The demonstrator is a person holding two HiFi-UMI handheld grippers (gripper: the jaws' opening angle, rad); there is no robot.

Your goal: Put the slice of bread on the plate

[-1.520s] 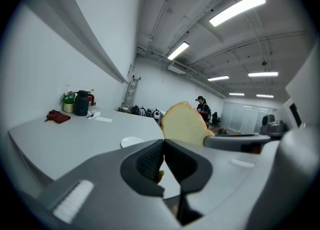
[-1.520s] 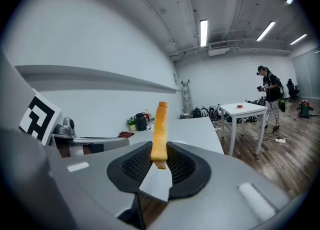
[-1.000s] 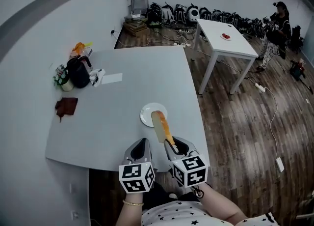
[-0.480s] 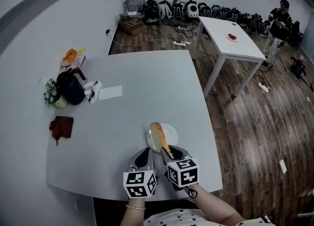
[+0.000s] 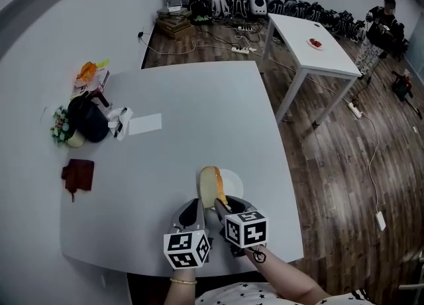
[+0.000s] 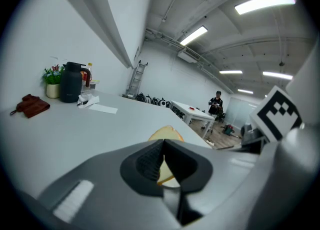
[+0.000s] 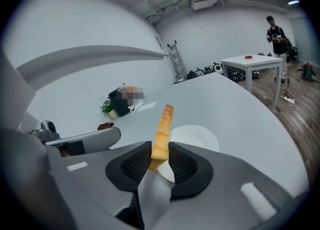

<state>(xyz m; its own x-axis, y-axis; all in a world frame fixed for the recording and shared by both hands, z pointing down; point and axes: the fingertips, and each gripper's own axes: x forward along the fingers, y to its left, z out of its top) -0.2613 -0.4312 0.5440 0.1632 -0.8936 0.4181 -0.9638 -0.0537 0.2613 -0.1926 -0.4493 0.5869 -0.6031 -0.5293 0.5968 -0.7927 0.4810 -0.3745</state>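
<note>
The slice of bread (image 5: 212, 187) stands on edge between the pads of my right gripper (image 5: 222, 202), whose jaws are opening while both pads still touch it. In the right gripper view the bread (image 7: 162, 126) rises from the right gripper (image 7: 159, 161) just over the near left rim of the white plate (image 7: 195, 138). That plate (image 5: 233, 181) lies on the grey table (image 5: 185, 105) near its front right corner. My left gripper (image 5: 193, 209) hovers close beside the right one, jaws together and empty. From the left gripper (image 6: 162, 161) the bread (image 6: 167, 134) shows just beyond its tips.
At the table's far left stand a black jug (image 5: 89, 119), a small flower pot (image 5: 61, 128), a brown cloth (image 5: 78, 172) and a white paper (image 5: 146, 124). A white side table (image 5: 311, 42) and a person (image 5: 384, 22) are at the back right.
Both grippers have come down nearer the table. The slice has rolled so its broad face shows and now hangs over the plate's left rim.
</note>
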